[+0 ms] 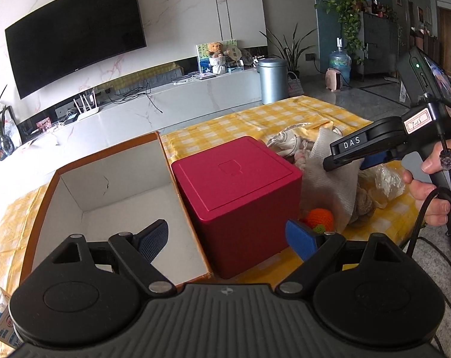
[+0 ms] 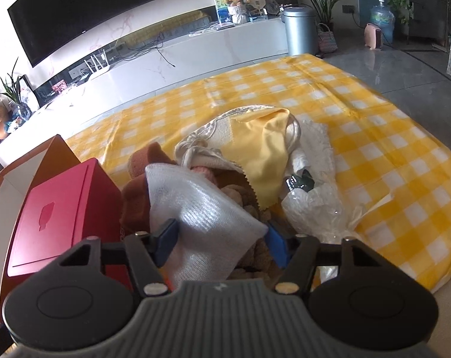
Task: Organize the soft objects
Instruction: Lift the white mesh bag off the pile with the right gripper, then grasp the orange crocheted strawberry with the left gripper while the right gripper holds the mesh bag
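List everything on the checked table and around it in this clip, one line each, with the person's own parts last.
Open cardboard box: one, white inside, brown rim, left end of table.
Red cube-shaped box: one, beside the cardboard box.
White mesh cloth: one, between the right gripper's fingers, atop the pile.
Yellow satin cloth: one, in the pile.
Orange crocheted ball: one, at the red box's corner.
Clear plastic bag: one, right of pile.
Yellow checked tablecloth: one, covering the table.
Black wall television: one.
Silver bin: one, on the floor.
Left gripper: open, empty.
Right gripper: around the mesh cloth.
Hand: one, on the right gripper's handle.
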The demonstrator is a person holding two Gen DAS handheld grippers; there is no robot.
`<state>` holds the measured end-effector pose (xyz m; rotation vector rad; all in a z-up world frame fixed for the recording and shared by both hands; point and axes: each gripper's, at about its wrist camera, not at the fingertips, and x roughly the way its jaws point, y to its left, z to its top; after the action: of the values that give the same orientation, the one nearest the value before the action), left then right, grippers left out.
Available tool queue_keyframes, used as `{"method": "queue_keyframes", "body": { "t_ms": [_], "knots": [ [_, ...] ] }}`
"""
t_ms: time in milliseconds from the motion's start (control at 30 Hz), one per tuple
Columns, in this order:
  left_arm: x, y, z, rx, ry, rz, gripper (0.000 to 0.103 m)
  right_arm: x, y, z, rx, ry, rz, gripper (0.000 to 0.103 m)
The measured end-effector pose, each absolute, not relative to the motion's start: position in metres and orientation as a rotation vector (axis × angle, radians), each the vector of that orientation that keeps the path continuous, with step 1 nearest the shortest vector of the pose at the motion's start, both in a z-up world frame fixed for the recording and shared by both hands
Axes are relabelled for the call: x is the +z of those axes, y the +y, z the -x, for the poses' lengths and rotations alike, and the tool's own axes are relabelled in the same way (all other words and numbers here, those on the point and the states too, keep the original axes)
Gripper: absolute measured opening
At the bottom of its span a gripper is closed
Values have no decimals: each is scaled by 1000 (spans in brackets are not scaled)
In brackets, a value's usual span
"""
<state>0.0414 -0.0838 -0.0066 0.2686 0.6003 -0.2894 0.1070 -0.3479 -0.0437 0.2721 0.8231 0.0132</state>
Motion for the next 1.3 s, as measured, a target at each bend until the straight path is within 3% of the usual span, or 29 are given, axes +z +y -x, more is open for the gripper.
{"method": "queue_keyframes", "body": {
  "t_ms": [100,133,200,333,633,1100,1300],
  "knots": [
    [-10,-95,-41,-274,591,-360,103,-42,-348,-104,68,802,-300,22],
    [-11,-97,-41,-263,585,-380,103,-42,-349,-103,91,795,-316,16],
    [-14,-102,-42,-267,583,-411,103,-41,-350,-100,116,776,-332,8],
    [-19,-112,-45,-324,607,-436,103,-39,-359,-95,157,743,-403,1],
    [-45,-156,-49,-424,562,-606,103,-22,-379,-70,221,516,-529,0],
    [-73,-217,-62,-483,467,-833,103,-21,-400,-60,150,430,-572,0],
    [-85,-232,-67,-541,434,-978,103,-10,-430,-19,232,146,-761,0]
  ]
}}
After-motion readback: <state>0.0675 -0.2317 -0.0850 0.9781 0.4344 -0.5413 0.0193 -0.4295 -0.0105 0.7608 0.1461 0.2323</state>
